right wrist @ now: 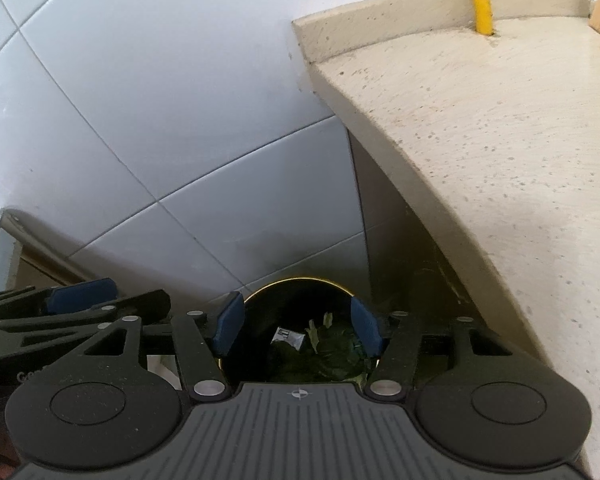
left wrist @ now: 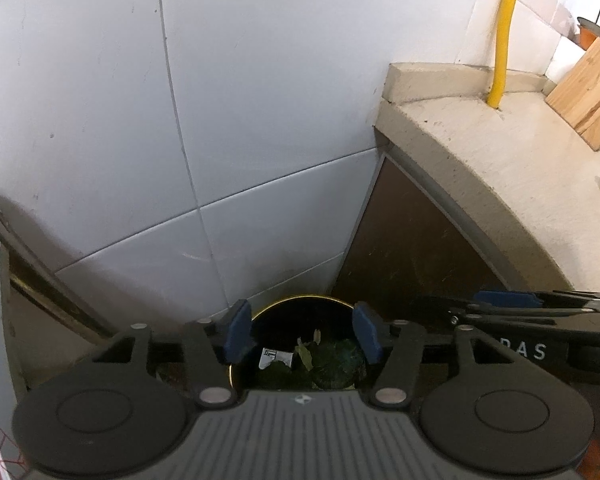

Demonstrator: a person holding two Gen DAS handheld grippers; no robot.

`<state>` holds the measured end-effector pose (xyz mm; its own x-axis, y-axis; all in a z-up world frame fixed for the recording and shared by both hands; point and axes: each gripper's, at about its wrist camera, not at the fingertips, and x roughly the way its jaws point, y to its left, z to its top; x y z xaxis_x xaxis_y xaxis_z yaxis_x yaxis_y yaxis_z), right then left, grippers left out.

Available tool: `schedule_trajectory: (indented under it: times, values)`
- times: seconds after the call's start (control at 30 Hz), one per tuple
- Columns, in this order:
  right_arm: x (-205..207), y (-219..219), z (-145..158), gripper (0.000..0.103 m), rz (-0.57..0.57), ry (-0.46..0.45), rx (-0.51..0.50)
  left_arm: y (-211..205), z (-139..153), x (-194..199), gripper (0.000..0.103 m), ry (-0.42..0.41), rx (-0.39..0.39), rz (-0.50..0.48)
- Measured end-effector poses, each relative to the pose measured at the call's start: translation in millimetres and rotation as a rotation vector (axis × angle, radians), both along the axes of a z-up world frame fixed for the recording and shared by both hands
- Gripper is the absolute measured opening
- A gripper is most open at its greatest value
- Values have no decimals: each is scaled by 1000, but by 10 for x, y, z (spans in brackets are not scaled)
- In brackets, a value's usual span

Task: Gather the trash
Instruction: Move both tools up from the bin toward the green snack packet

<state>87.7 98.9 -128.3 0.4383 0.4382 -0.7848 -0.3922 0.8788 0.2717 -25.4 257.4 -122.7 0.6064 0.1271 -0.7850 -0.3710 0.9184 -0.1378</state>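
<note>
Here both grippers hang over the round bin [left wrist: 300, 344], jaws parted with nothing between the pads: left gripper [left wrist: 303, 334], right gripper [right wrist: 298, 326]. The trash [left wrist: 275, 358], a white wrapper among green leaves, lies in the bin directly below them, beside the tabletop [right wrist: 500, 140].

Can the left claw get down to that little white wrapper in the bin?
Probably yes. The left claw hangs open right above the bin, with the white wrapper lying on top of the green leaves. Nothing covers it. The right claw sits off to the side, not blocking.
</note>
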Motion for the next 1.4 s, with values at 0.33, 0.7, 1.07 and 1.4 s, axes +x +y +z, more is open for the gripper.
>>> schedule_trajectory:
  times: [0.33,0.7,1.07,1.4]
  values:
    - [-172,-265,203,71,-57,-57,4,-61,48,-29,55,-19,25,-23]
    - [-488,-836,418,75,-126,-108,15,-141,95,-82,55,-45,65,-65]
    - [-747,-1601,619,77,-209,-159,32,-453,118,-95,55,-59,152,-222]
    - [-881,-2483,758,81,-371,-193,33,-787,253,-162,56,-127,32,-309]
